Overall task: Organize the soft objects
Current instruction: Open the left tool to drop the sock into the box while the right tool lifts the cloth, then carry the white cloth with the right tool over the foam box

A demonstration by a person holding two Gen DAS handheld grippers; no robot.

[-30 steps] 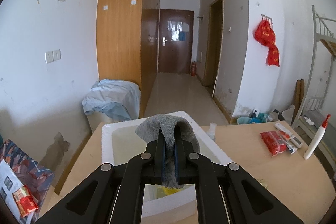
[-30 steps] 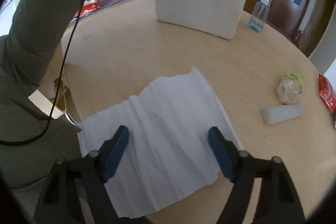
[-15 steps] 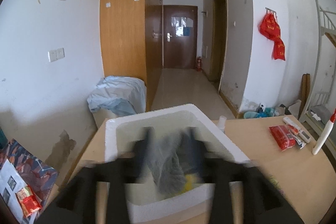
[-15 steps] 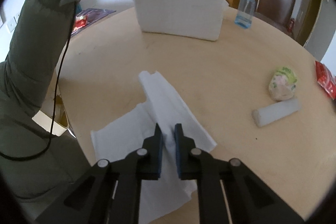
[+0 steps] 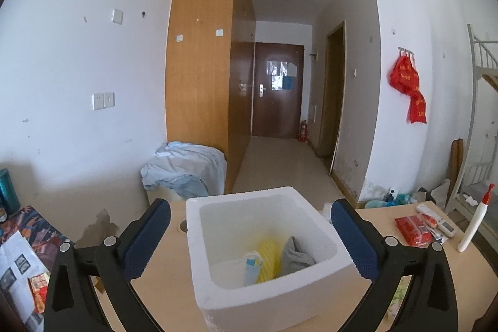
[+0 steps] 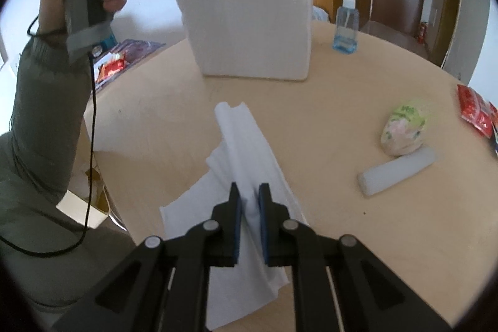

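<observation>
I am holding my left gripper (image 5: pixel 250 234) above the white foam box (image 5: pixel 314 294), its jaws opening wide with nothing between them; a grey cloth (image 5: pixel 294 255) is lying inside beside a yellow item (image 5: pixel 267 254). My right gripper (image 6: pixel 249 201) is pinching the white paper sheet (image 6: pixel 249 145), which is trailing onto the round wooden table (image 6: pixel 358 101).

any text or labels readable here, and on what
None can be read.
Red hanging bags: yellow print, blurred.
Red packets: print too small.
Green-and-pink pack: print blurred.
Door papers: too small.
Papers at left: too small.
</observation>
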